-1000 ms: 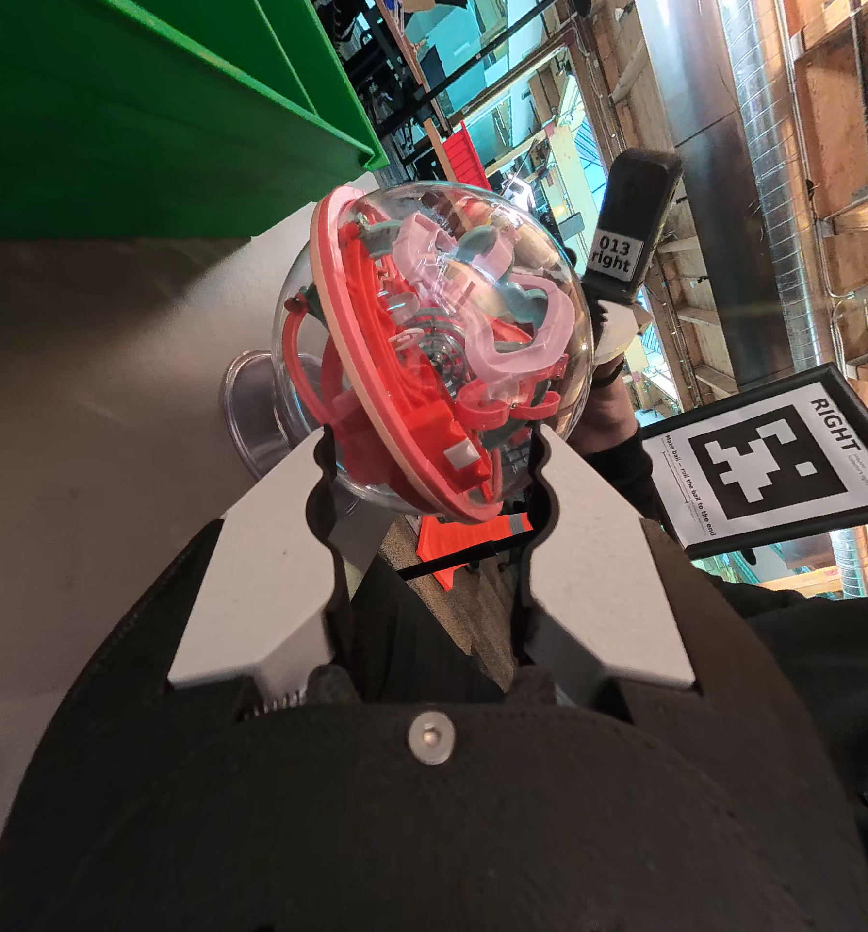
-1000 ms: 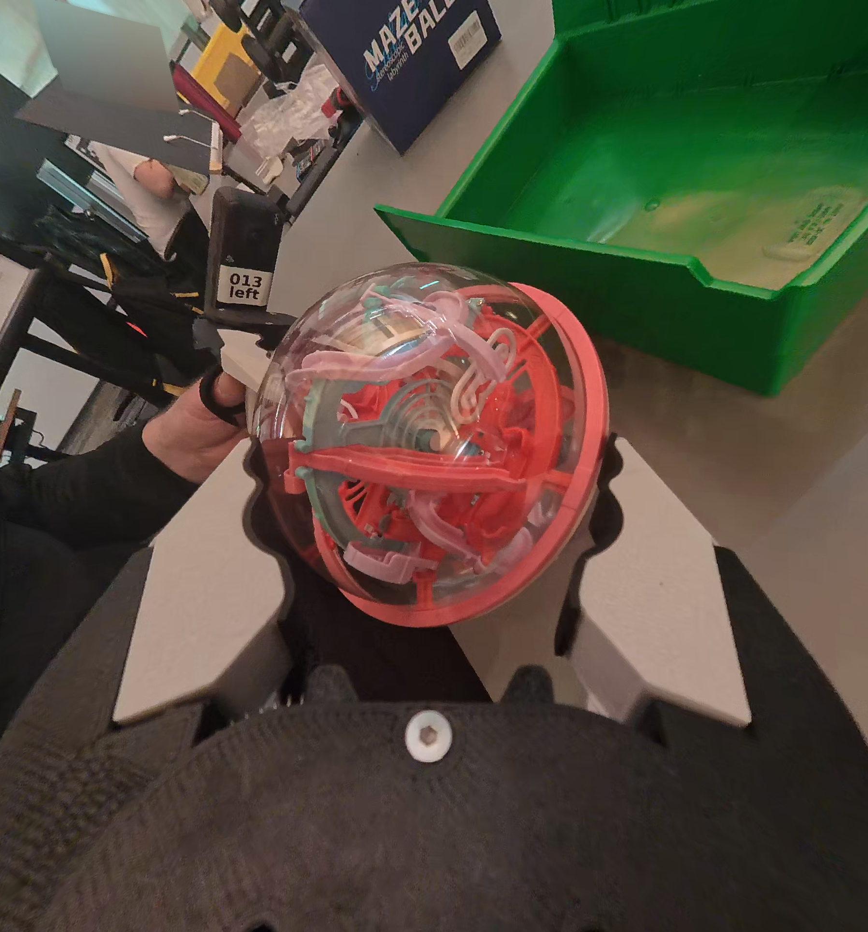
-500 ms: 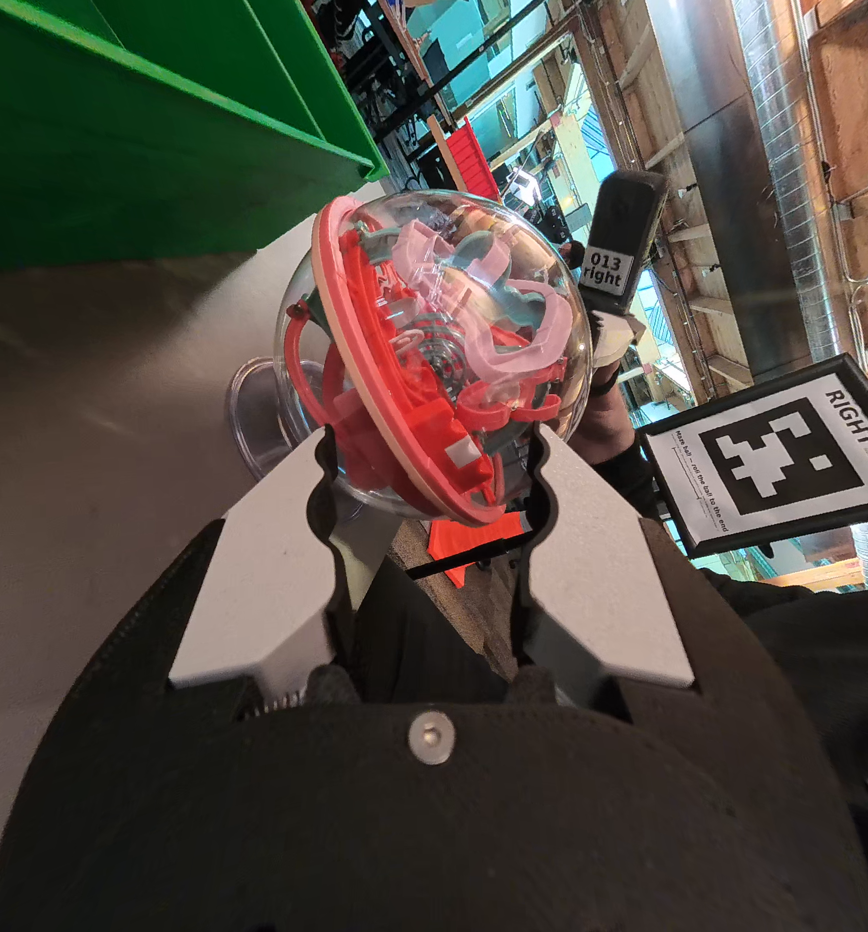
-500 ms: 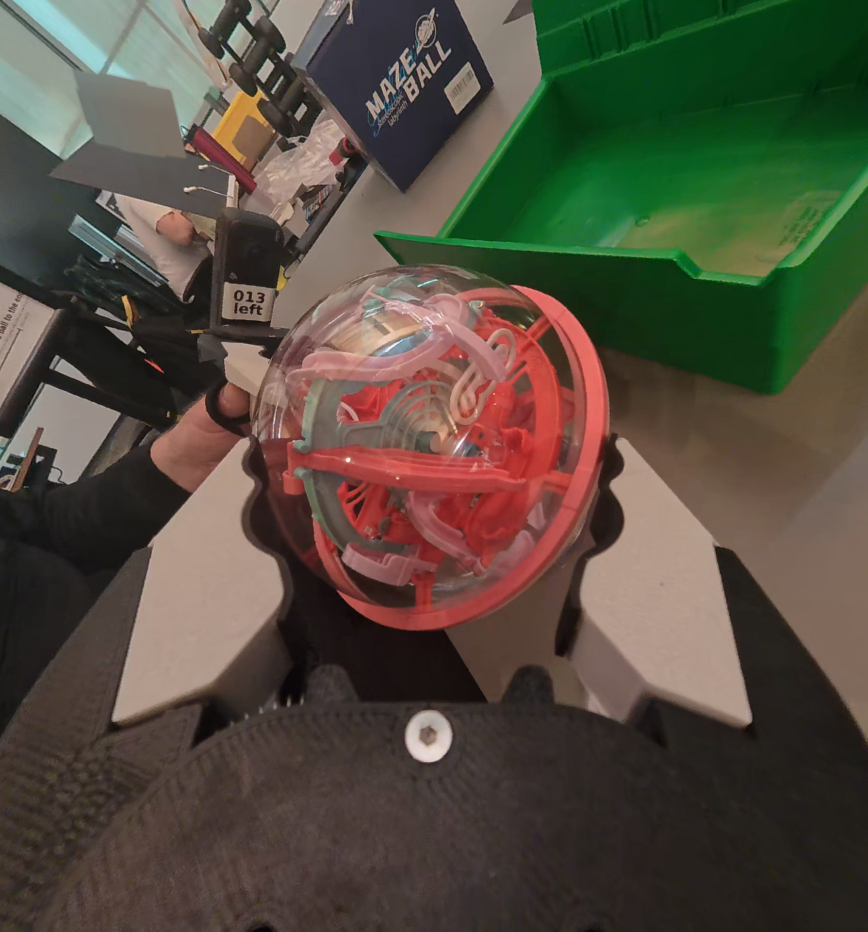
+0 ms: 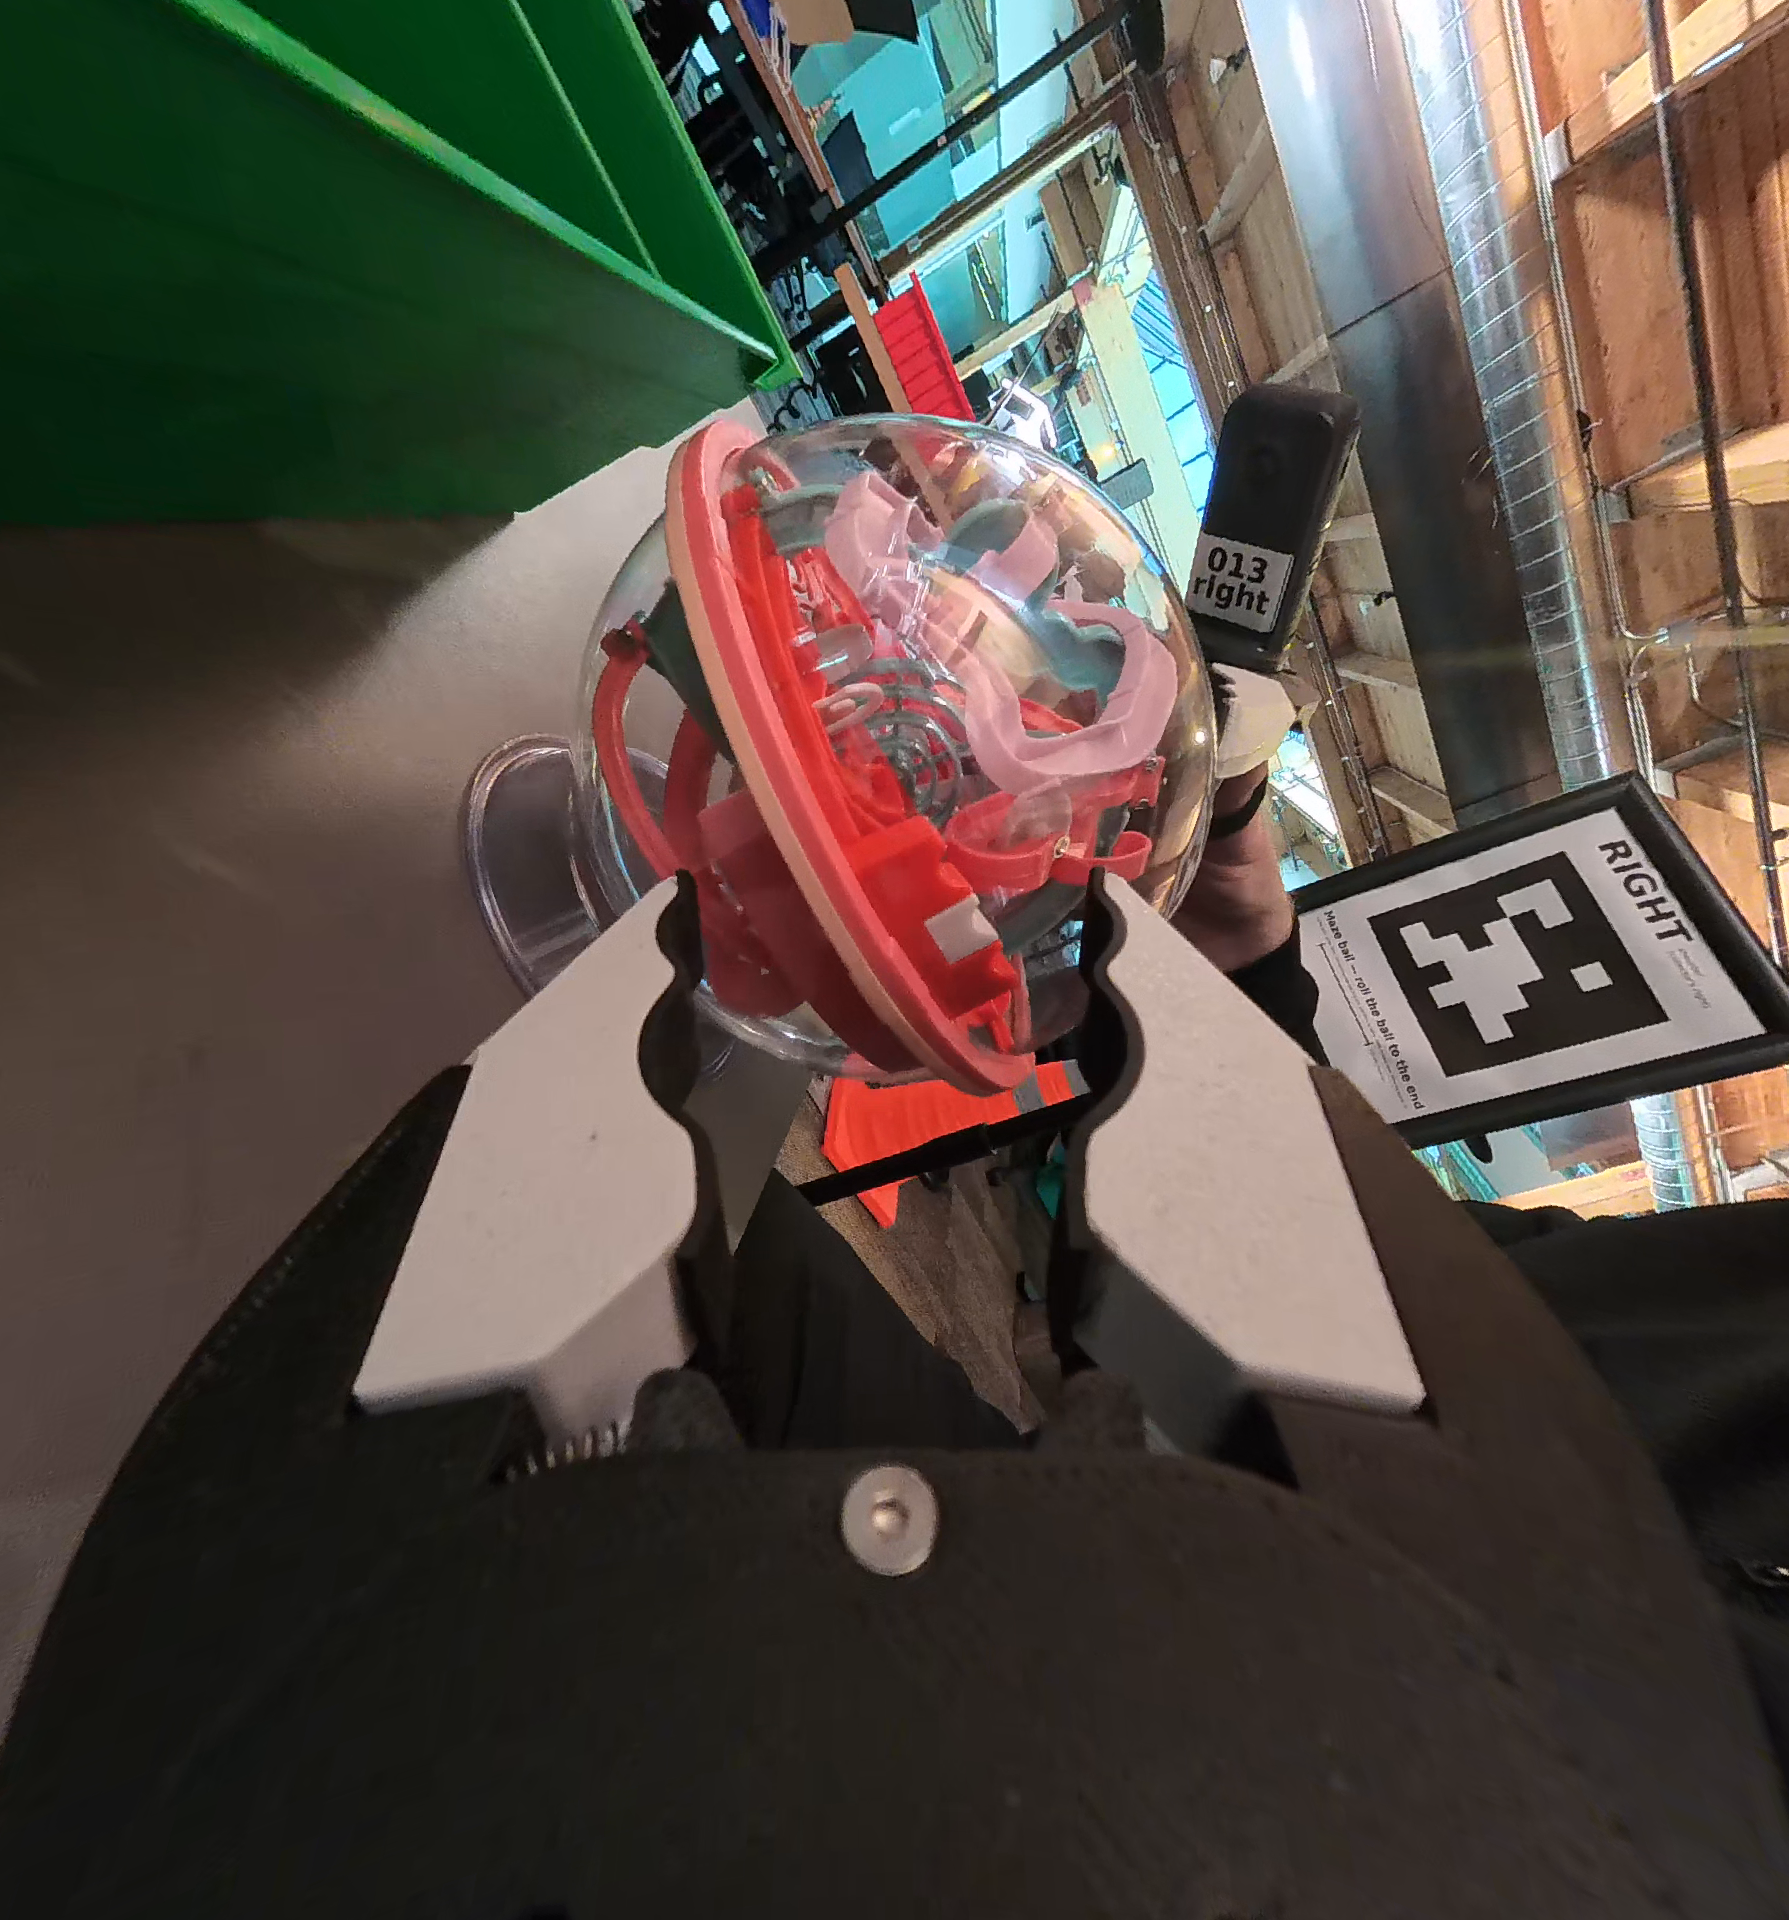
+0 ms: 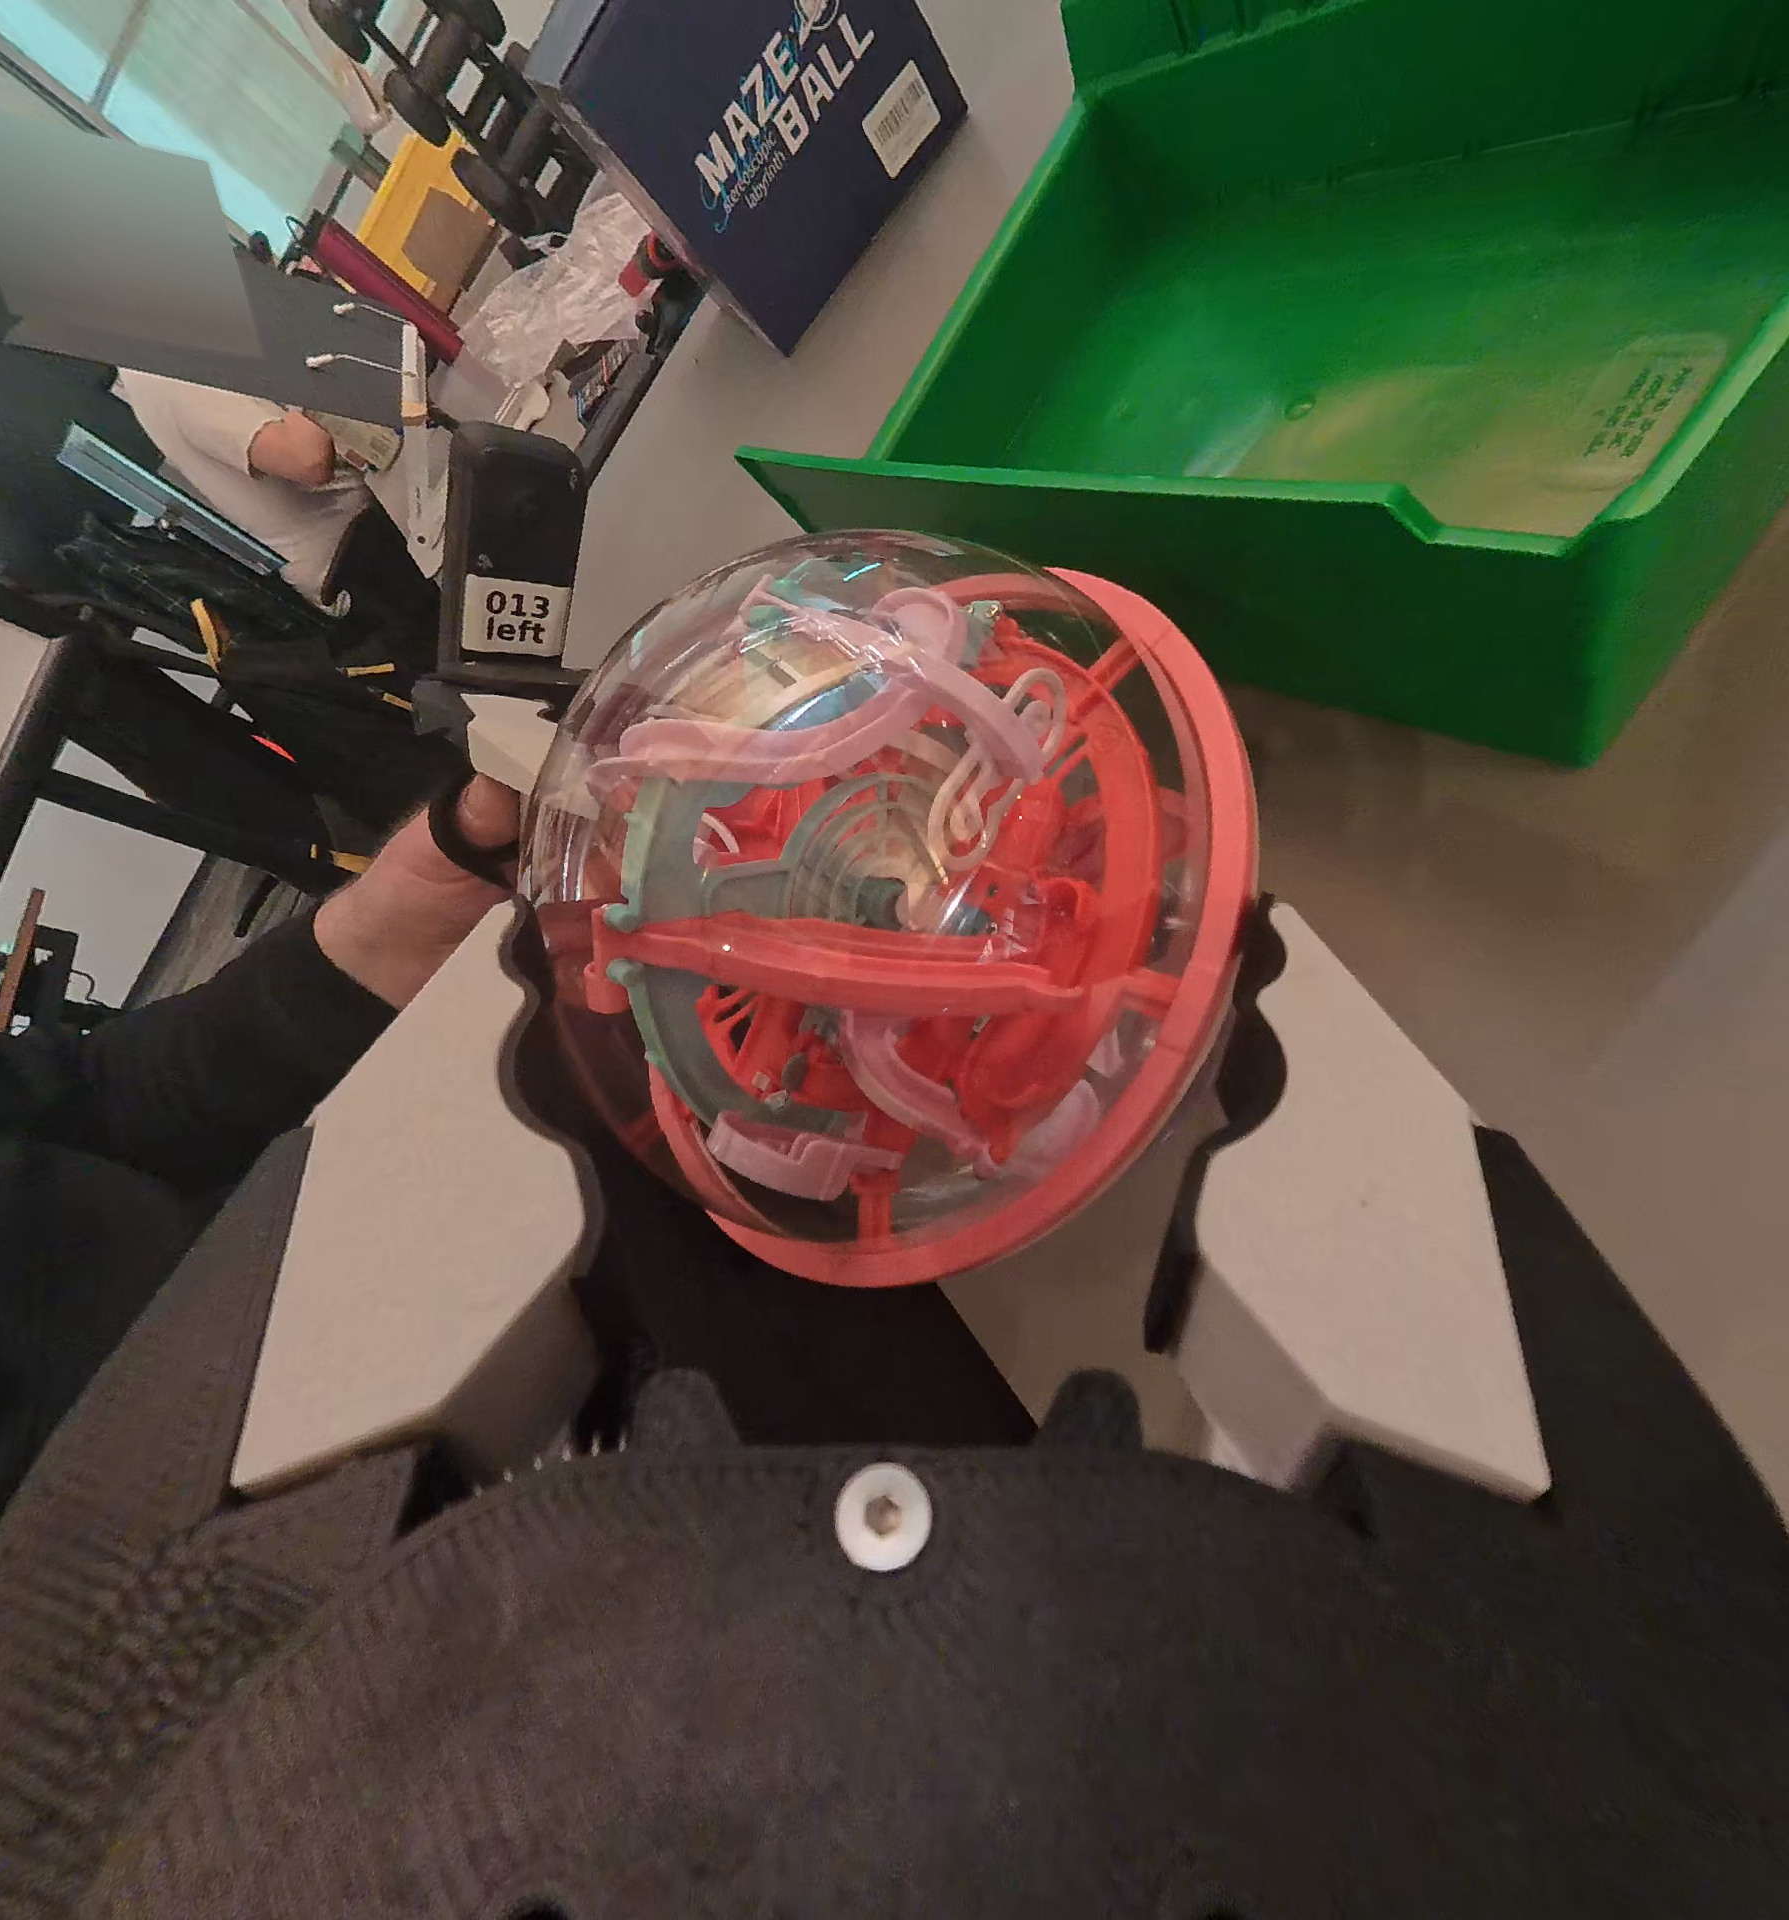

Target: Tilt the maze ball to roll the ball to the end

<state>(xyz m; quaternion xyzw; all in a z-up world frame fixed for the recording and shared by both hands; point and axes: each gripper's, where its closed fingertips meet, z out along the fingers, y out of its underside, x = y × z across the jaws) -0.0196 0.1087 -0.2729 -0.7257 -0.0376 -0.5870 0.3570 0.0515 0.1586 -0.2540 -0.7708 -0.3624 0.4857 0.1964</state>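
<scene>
The maze ball [image 5: 900, 748] is a clear sphere with a red rim and red, pink and grey-green tracks inside. It is held in the air between both grippers. My left gripper [image 5: 888, 894] is shut on its lower part, one finger on each side. My right gripper [image 6: 895, 920] is shut on the ball [image 6: 879, 904] from the opposite side, with the red rim against its right finger. Each gripper's black body shows beyond the ball in the other's view, the right one in the left wrist view [image 5: 1274, 540] and the left one in the right wrist view [image 6: 511, 561]. I cannot pick out the small ball inside.
A clear round stand [image 5: 526, 842] sits on the grey table [image 6: 1596, 935] behind the ball. A green bin [image 6: 1389, 364] stands just beyond, with a blue box [image 6: 765, 156] to its left. A framed marker sign [image 5: 1555, 956] and an orange cone [image 5: 931, 1122] are off the table.
Both grippers have tilted a little with the ball still held between them, so the surroundings have shifted in both views. The grip is unchanged.
</scene>
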